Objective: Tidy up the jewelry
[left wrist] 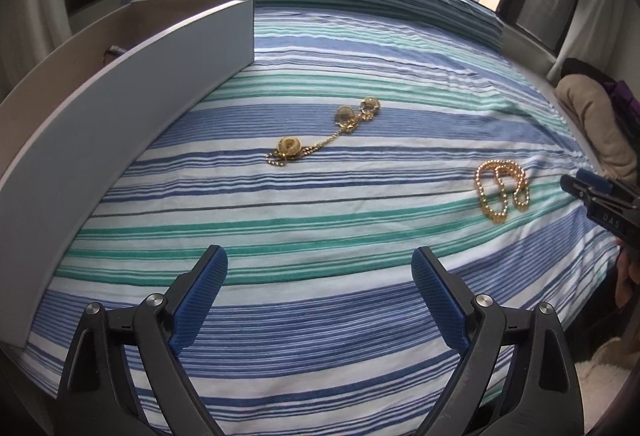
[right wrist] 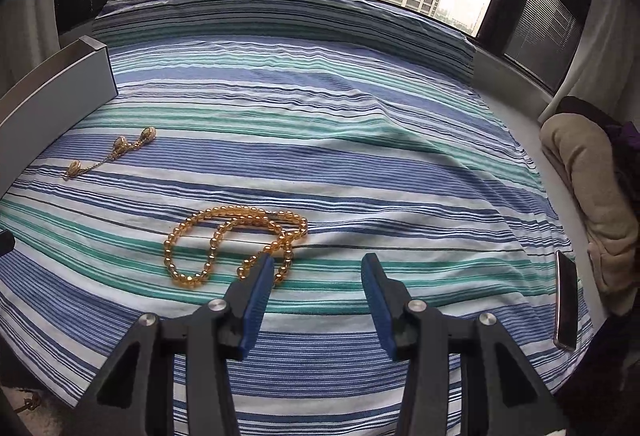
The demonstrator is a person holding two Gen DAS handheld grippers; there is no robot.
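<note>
A gold chain with round pendants (left wrist: 320, 138) lies on the striped bedsheet, ahead of my left gripper (left wrist: 320, 260), which is open and empty. It also shows in the right wrist view (right wrist: 112, 152) at the far left. An amber bead necklace (right wrist: 224, 242) lies coiled just ahead and left of my right gripper (right wrist: 318, 264), which is open and empty, its left finger close to the beads. The bead necklace shows in the left wrist view (left wrist: 500, 190) at the right, with the right gripper (left wrist: 596, 196) beside it. A grey open drawer (left wrist: 120, 108) stands at the left.
The striped sheet (right wrist: 360, 156) covers the whole bed up to a window. A beige cushion (right wrist: 592, 196) and dark clothes lie at the right edge. A phone (right wrist: 566, 300) lies near the right edge. The drawer wall (right wrist: 52, 100) is at far left.
</note>
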